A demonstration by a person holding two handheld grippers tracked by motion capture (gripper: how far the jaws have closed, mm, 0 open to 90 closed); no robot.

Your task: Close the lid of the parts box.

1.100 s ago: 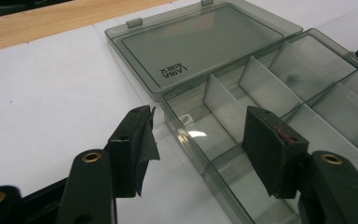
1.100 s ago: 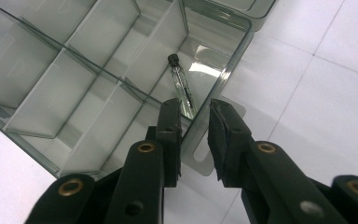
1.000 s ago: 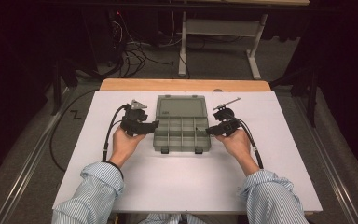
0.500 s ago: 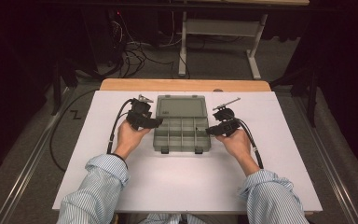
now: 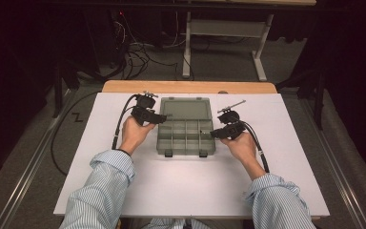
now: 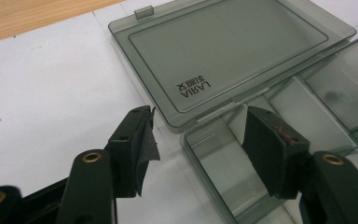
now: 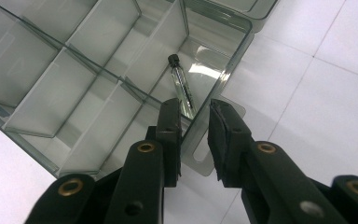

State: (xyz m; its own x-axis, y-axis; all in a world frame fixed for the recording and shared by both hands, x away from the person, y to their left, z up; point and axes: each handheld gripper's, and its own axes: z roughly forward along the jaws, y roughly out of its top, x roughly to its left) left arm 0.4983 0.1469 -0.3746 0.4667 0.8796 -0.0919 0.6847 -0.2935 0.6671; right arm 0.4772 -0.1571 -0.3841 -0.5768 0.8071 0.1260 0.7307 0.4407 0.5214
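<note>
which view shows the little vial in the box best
The right gripper view: the vial lies close up in a corner compartment of the box, black cap and clear body plain. The high view gives just a tiny dark speck. The left gripper view has the lid and near compartments instead.

A lab or workshop: a white-topped worktable [image 5: 286, 157] stands on grey carpet, with tangled cables [image 5: 138, 52] and a metal bench frame [image 5: 228, 33] in the dark behind.
</note>
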